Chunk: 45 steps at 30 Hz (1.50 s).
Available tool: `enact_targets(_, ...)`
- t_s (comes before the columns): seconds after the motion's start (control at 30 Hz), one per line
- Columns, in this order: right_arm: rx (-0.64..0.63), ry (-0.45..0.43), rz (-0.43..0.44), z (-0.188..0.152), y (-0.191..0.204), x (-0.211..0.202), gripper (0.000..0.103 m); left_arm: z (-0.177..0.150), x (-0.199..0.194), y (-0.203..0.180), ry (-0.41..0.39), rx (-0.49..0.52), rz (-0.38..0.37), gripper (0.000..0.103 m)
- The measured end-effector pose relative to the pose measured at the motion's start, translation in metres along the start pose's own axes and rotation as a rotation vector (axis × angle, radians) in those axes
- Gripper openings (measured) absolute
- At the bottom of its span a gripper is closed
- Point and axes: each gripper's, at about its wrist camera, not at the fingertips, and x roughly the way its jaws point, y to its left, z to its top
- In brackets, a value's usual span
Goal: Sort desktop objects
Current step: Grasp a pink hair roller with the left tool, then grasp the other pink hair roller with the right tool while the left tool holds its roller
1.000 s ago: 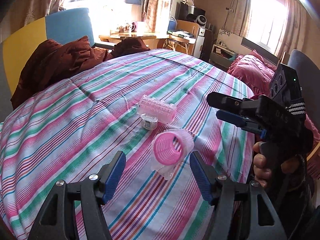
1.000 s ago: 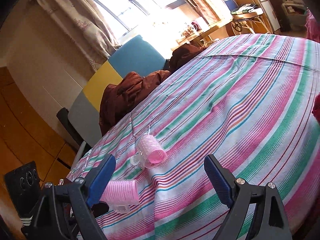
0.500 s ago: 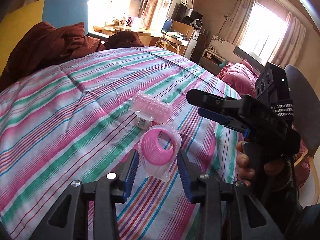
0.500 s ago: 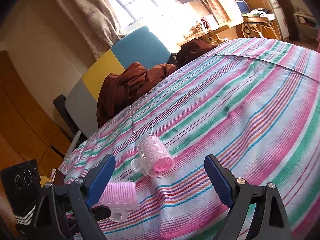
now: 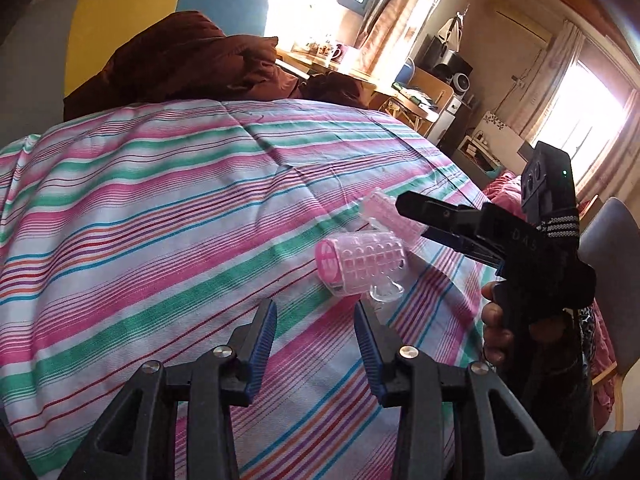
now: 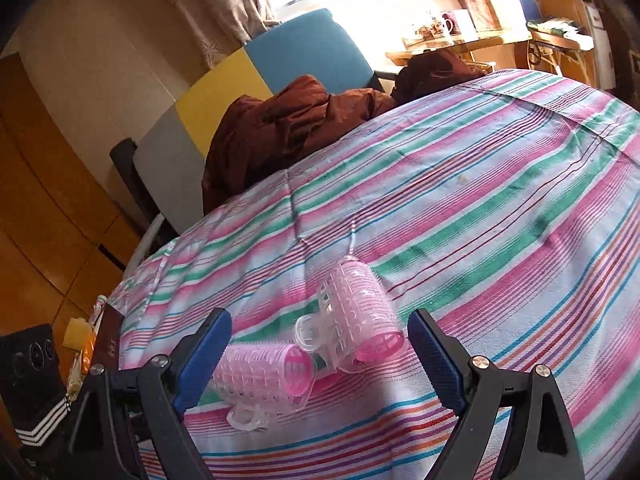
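Two pink hair rollers lie side by side on the striped tablecloth (image 6: 500, 200), the nearer roller (image 5: 362, 264) touching the farther roller (image 6: 366, 312) at their clear clips; my left gripper (image 5: 316, 334) is parted and empty just short of them; my right gripper (image 6: 320, 354) is spread wide around the pair, clamping nothing. No bin or tray shows, so whether this pairing is the sorted result or awaits moving, I cannot tell.

Two hair rollers lie on the cloth-covered desk (image 6: 500, 216), close together near its edge. In the right wrist view, the nearer hair roller (image 6: 260, 376) lies left of the farther hair roller (image 6: 362, 316), their ends almost touching. The right hand-held gripper (image 6: 316, 352) stands before both, one finger to each side. The left hand-held gripper (image 5: 316, 334) sits just before the nearer one. A crumpled garment (image 6: 288, 128) lies behind the desk, on a chair (image 6: 248, 76).
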Motion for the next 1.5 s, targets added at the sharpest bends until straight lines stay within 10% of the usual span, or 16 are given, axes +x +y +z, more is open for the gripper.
enact_targets(0.2,0.078,-0.053,-0.009,-0.003,-0.016,-0.014,0.091,0.016,0.016,-0.028,0.032,0.042,-0.034,0.074)
enact_targets(0.5,0.138,-0.076,0.001,-0.010,-0.037,-0.019,0.091,0.033,0.055,-0.050,0.082,0.051,0.092,0.086)
enact_targets(1.17,-0.019,-0.070,-0.031,-0.004,-0.012,-0.019,0.092,0.013,0.026,-0.014,0.085,0.070,0.144,0.065)
enact_targets(1.5,-0.237,0.099,-0.162,0.002,0.020,0.029,0.092,-0.041,-0.036,0.009,0.061,0.055,0.104,0.065)
